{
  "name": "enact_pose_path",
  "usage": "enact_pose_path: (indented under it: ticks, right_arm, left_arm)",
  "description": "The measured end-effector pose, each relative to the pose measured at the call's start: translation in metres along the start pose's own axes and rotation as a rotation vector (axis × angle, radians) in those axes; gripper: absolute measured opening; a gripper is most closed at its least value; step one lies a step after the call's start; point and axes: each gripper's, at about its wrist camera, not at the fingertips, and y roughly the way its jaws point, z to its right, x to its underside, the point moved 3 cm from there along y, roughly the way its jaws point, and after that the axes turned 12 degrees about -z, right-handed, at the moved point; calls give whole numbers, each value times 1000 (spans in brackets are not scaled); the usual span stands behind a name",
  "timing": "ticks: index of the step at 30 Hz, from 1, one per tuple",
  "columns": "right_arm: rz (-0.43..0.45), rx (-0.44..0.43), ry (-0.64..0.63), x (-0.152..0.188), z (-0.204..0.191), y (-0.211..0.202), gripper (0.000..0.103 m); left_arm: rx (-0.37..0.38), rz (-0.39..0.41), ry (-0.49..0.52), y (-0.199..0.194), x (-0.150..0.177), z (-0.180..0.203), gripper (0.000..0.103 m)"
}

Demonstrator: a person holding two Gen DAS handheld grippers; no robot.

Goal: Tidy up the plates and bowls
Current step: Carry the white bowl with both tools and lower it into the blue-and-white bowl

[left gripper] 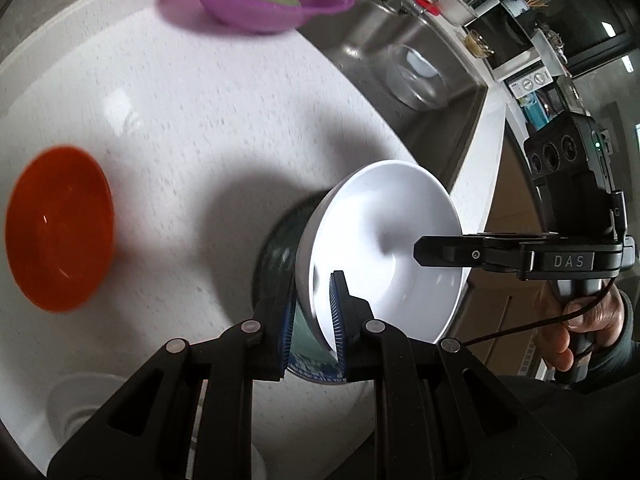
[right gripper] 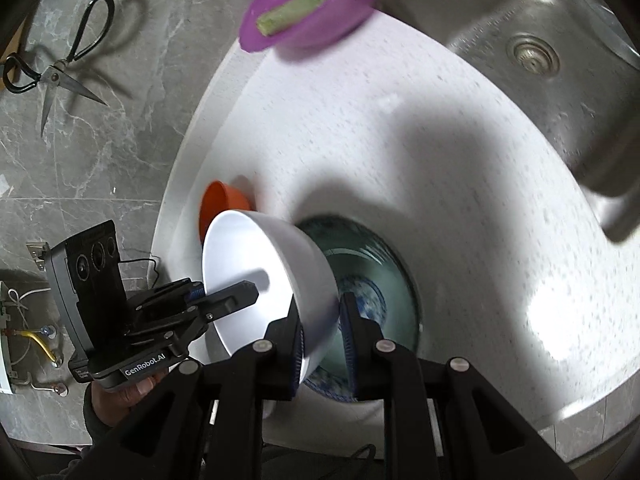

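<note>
A white bowl (left gripper: pixel 384 248) hangs tilted above the white counter (left gripper: pixel 180 120), held at two opposite points of its rim. My left gripper (left gripper: pixel 312 320) is shut on the near rim, one blue pad inside and one outside. From the right, my right gripper (left gripper: pixel 424 254) reaches in with one finger inside the bowl. The right wrist view shows the same white bowl (right gripper: pixel 280 264) with my right gripper (right gripper: pixel 323 344) shut on its wall and my left gripper (right gripper: pixel 224 292) on the far rim. A dark green patterned bowl (right gripper: pixel 372 280) lies right behind it; I cannot tell whether they touch.
An orange bowl (left gripper: pixel 60 228) sits on the counter at the left. A purple bowl (left gripper: pixel 256 8) holding green vegetable pieces stands at the far edge beside the steel sink (left gripper: pixel 440 128), which has a clear glass bowl (left gripper: pixel 416 76) in it. Scissors (right gripper: pixel 60 72) hang on the grey marble.
</note>
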Motion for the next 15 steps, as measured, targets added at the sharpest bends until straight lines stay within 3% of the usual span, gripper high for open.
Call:
enact_pose_path:
  ticks: [5, 15]
  right_arm:
    - [-15, 19, 12, 8, 14, 11, 20]
    - [-15, 79, -12, 8, 18, 24, 20]
  left_arm:
    - [-8, -22, -16, 24, 18, 1, 16]
    - [-51, -36, -33, 47, 14, 0, 16]
